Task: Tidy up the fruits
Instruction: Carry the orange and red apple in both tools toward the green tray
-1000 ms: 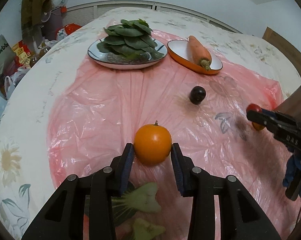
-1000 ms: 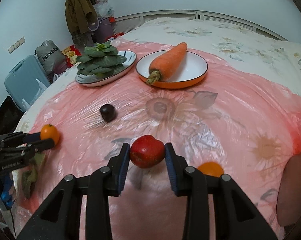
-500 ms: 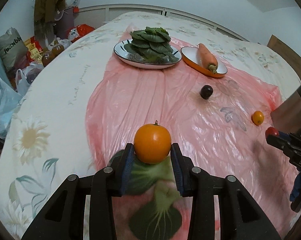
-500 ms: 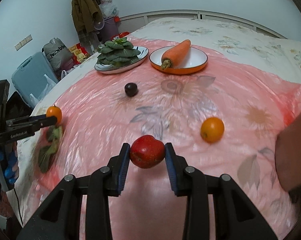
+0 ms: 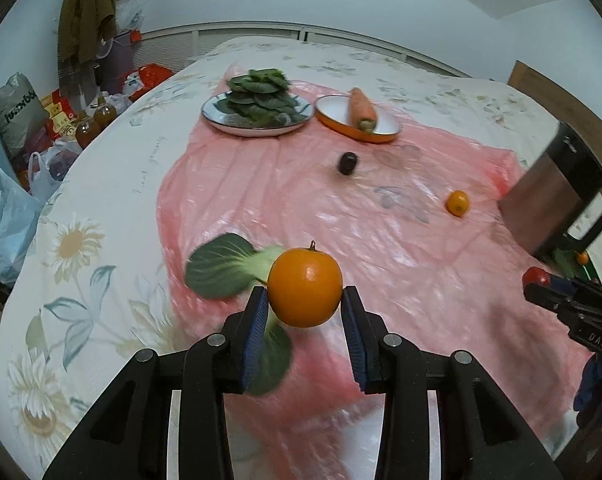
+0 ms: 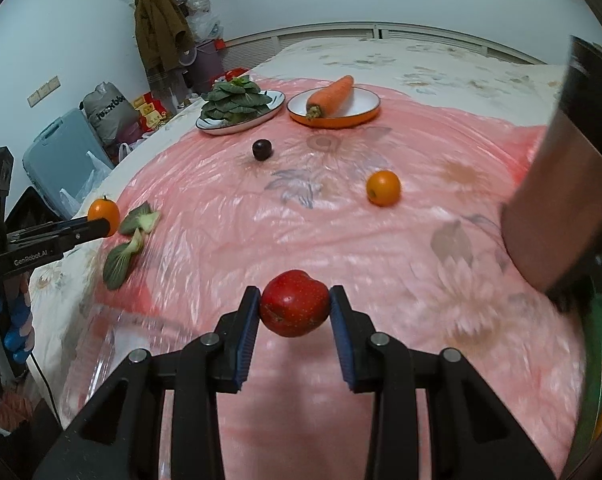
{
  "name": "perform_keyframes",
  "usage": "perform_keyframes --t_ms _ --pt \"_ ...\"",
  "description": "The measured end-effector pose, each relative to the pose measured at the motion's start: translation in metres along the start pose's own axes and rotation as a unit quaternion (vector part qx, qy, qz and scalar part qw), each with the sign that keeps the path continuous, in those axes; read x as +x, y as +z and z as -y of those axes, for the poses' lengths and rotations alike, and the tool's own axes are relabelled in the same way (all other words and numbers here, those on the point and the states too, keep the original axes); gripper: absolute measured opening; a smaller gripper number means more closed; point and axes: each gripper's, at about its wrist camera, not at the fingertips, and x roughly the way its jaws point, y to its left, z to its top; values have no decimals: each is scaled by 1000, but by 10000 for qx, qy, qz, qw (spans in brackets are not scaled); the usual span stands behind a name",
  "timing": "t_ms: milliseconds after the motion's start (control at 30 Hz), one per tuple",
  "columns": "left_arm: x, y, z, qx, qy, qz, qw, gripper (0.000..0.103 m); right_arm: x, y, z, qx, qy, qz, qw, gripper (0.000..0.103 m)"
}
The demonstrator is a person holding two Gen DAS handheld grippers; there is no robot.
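Fruits are split between grippers and the pink plastic sheet (image 6: 381, 248): the left gripper (image 5: 305, 312) pinches an orange (image 5: 305, 287) above the sheet's near edge, and the right gripper (image 6: 294, 310) pinches a red apple (image 6: 294, 303) over it. A small orange (image 6: 383, 188) and dark plum (image 6: 262, 149) lie on the sheet, well apart.

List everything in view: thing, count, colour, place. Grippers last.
orange: 1, orange, held in left gripper
apple: 1, red, held in right gripper
loose orange: 1, orange, on sheet
plum: 1, dark purple, on sheet
carrot: 1, orange, on orange-rimmed plate
spinach: 1 pile, green, on white plate
bok choy leaves: loose, green, sheet's left edge
plastic sheet: 1, pink, over floral cloth
left gripper: black, blue-padded fingers
right gripper: black, blue-padded fingers
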Motion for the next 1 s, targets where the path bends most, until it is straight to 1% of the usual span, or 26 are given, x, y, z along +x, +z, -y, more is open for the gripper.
perform_keyframes --t_ms 333,500,800,1000 --pt "-28 -22 55 286 -316 6 9991 33 -50 -33 15 256 -211 172 9993 33" --pt "-38 -33 83 415 -464 -6 9981 33 -71 -47 21 280 -334 235 9988 33" --pt "-54 -47 126 727 -560 -17 9958 33 -104 -70 32 284 -526 383 9975 33" --pt "-56 -57 154 929 -590 -114 9939 33 -122 -84 44 341 -633 470 9963 33"
